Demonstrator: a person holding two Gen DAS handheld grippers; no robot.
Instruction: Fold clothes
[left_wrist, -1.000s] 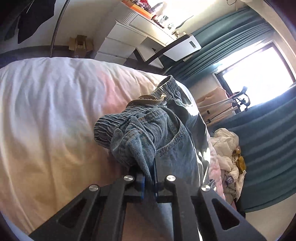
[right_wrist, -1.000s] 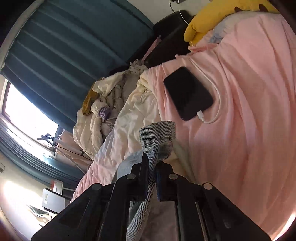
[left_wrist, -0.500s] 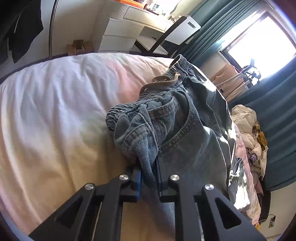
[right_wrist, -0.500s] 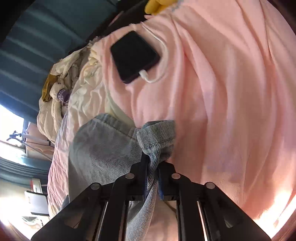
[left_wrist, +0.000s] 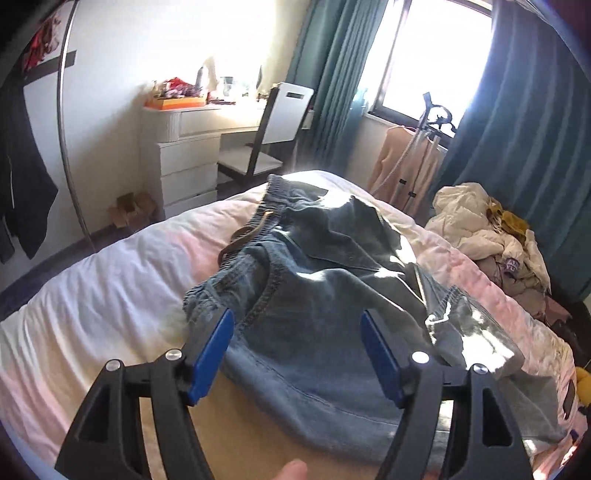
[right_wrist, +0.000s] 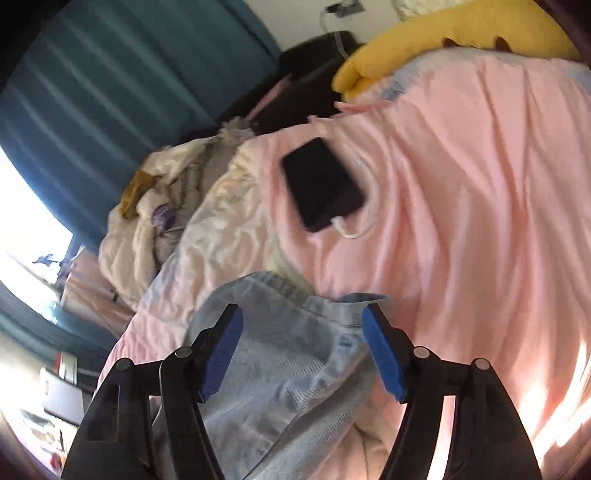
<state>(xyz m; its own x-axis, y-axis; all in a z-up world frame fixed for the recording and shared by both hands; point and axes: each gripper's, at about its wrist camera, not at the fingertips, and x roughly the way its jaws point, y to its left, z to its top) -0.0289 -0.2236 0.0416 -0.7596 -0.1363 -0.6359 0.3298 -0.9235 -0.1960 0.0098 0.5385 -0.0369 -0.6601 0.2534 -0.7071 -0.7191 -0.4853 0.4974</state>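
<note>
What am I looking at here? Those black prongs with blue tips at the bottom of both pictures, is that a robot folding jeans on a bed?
No robot: a person holds a two-finger tool in each hand, and a wide-angle camera on each tool looks out along its fingers, hence the curved edges. One picture comes from the left gripper, the other from the right gripper. A fingertip of the person shows at the bottom of the left view. On the bed's pink and white cover lies a pair of denim jeans, partly folded. Beyond them a phone on a white charging cable lies on the cover, near a heap of pale clothes. Both tools' jaws have just been opening; they stand open with denim between them but not pressed, so nothing is held.
</note>
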